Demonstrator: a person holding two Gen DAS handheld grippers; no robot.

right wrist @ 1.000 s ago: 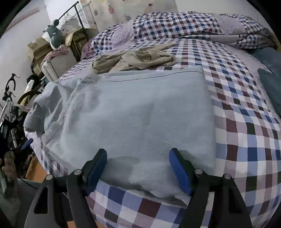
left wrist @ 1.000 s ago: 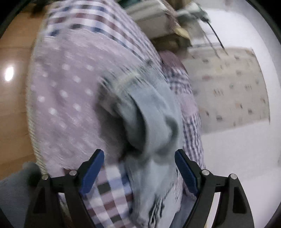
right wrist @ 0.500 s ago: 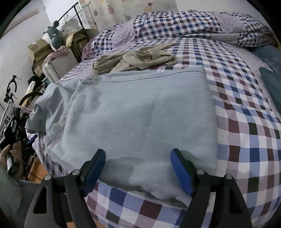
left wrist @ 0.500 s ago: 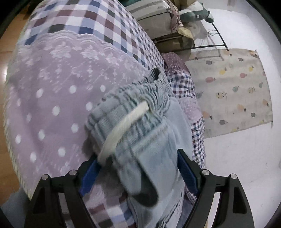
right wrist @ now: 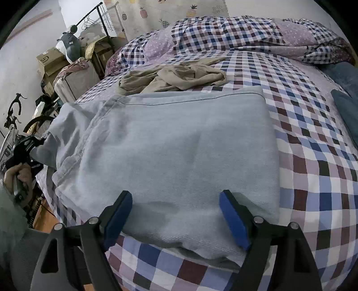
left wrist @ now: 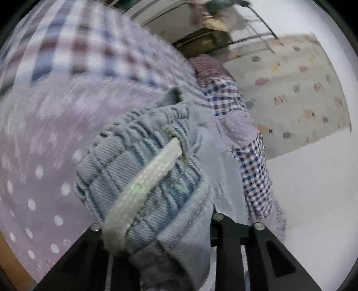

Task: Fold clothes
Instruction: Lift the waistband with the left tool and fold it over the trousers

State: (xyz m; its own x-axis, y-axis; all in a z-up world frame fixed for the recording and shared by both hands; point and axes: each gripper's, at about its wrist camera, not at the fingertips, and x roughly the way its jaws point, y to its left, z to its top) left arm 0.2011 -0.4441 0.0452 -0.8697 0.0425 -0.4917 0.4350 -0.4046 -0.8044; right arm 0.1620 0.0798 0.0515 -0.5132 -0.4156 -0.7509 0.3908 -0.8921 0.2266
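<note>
Light blue denim trousers (right wrist: 179,152) lie spread flat on the checked bed (right wrist: 313,170). My right gripper (right wrist: 176,215) is open, its blue pads on either side of the near hem, just above the cloth. In the left wrist view the bunched elastic waistband (left wrist: 147,179) with its white drawstring (left wrist: 143,190) fills the space between my left gripper's fingers (left wrist: 156,226); the pads are hidden by the cloth and the jaws look closed on it. The left gripper also shows in the right wrist view (right wrist: 24,145) at the bed's left edge.
A crumpled beige garment (right wrist: 174,76) lies beyond the trousers. A checked duvet (right wrist: 246,35) is heaped at the back. Dark blue clothes (right wrist: 344,107) lie at the right edge. Boxes (right wrist: 49,62), a clothes rack (right wrist: 100,20) and a bicycle (right wrist: 13,116) stand left of the bed.
My left gripper has pushed in onto the waistband and closed on it; the pads are now buried in the cloth. The right gripper has barely moved.
</note>
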